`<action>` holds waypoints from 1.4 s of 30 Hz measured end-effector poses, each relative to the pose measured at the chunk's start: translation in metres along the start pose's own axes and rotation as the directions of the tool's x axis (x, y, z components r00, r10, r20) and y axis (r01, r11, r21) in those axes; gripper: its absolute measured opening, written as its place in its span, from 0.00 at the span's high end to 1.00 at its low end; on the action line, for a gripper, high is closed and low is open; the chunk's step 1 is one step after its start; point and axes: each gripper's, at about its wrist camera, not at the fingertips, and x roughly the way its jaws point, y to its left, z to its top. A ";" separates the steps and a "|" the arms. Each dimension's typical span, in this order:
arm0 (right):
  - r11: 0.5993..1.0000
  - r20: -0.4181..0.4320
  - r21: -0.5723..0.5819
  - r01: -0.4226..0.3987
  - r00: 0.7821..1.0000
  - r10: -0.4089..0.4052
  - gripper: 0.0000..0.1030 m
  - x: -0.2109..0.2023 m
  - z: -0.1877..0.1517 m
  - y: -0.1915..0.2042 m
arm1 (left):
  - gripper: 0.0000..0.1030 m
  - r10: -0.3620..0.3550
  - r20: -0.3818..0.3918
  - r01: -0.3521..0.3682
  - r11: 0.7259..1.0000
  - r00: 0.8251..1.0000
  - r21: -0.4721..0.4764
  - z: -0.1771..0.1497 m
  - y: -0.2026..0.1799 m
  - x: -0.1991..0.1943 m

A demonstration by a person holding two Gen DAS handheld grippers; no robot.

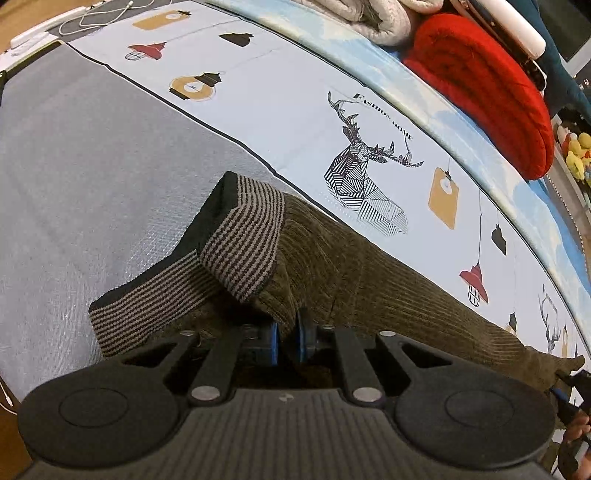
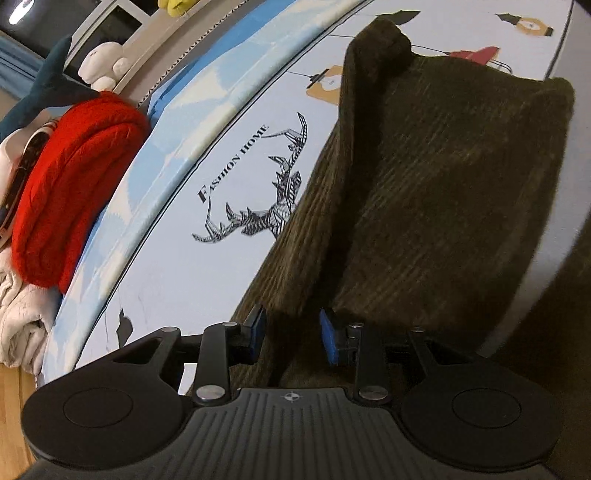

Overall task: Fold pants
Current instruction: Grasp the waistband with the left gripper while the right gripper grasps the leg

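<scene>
Olive-brown corduroy pants (image 1: pixel 369 280) with striped knit cuffs (image 1: pixel 240 240) lie on a bed. My left gripper (image 1: pixel 288 341) is shut on the pants fabric just behind the cuffs, one cuff folded over the other. In the right wrist view the pants (image 2: pixel 424 192) lie bunched and stretch away from me. My right gripper (image 2: pixel 293 334) is open, its blue pads (image 2: pixel 330 338) either side of a fold of the fabric, not pinching it. The right gripper also shows at the left wrist view's right edge (image 1: pixel 570 387).
The bed has a grey mesh mat (image 1: pixel 92 166) and a white sheet printed with a deer (image 1: pixel 365 173) and lamps. A rolled red blanket (image 1: pixel 487 88) and white bedding (image 1: pixel 369 18) lie at the far edge. Plush toys (image 2: pixel 103 62) sit beyond. White cables (image 1: pixel 96 14) lie at the corner.
</scene>
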 end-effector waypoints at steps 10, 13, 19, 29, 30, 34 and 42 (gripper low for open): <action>0.987 0.129 -0.145 -0.066 0.988 0.085 0.98 -0.048 0.014 0.018 | 0.91 -0.006 0.026 0.005 1.000 1.000 0.022 0.006 -0.011 -0.014; 0.980 0.128 -0.183 -0.075 0.987 0.099 0.98 -0.085 0.013 0.014 | 0.92 -0.011 0.066 0.009 0.999 0.998 0.041 0.004 -0.010 -0.030; 0.950 0.062 -0.300 -0.083 0.992 0.107 0.98 -0.158 -0.019 -0.016 | 0.93 -0.003 0.108 -0.004 0.998 0.994 0.065 -0.011 0.009 -0.062; 0.945 -0.302 -0.325 0.043 0.942 -0.147 0.87 -0.173 -0.071 -0.133 | 0.86 0.161 -0.121 -0.138 0.974 0.980 0.179 -0.030 0.037 -0.029; 0.949 -0.255 -0.298 0.100 0.950 -0.180 0.86 -0.177 -0.058 -0.148 | 0.79 0.160 -0.125 -0.139 0.977 0.979 0.161 -0.028 0.040 -0.027; 0.981 -0.115 -0.001 0.196 0.974 -0.195 0.86 -0.202 -0.011 -0.208 | 0.70 0.149 -0.144 -0.141 0.988 0.978 0.067 -0.023 0.053 -0.023; 0.938 -0.039 0.275 0.212 0.977 -0.209 0.69 -0.204 0.017 -0.265 | 0.58 0.124 -0.176 -0.129 0.992 0.977 -0.017 -0.014 0.059 -0.016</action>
